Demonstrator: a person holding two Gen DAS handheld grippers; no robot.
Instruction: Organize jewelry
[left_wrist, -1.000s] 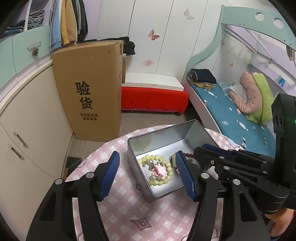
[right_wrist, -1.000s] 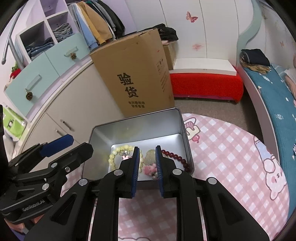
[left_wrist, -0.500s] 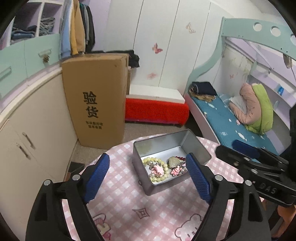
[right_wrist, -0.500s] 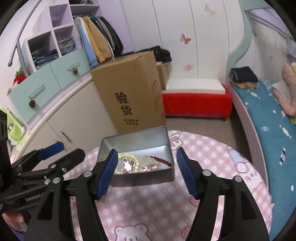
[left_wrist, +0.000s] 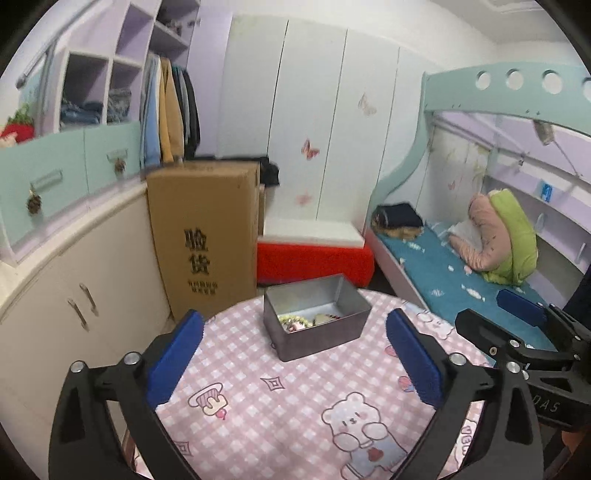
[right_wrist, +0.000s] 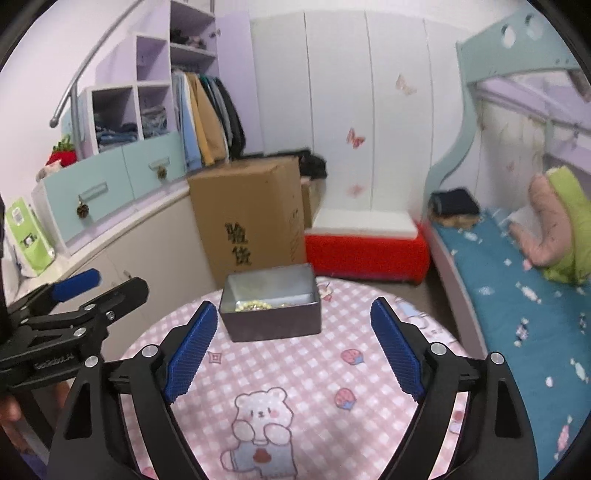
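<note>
A: Two grippers, left (left_wrist: 293, 354) and right (right_wrist: 293, 345), are hanging spread wide, jaws just opened, gripping nothing.
B: And the jewelry (left_wrist: 306, 320)?
A: Lying inside the tin (left_wrist: 317, 332), sitting on the table (left_wrist: 280, 417).

- I hold two tools: my left tool (left_wrist: 295, 354) and my right tool (right_wrist: 291, 347).
- One metal tin (left_wrist: 314, 325) on one round worktop (left_wrist: 280, 406).
- One cardboard box (left_wrist: 203, 236).
- One red bench (left_wrist: 314, 258).
- One bed (left_wrist: 461, 280).
</note>
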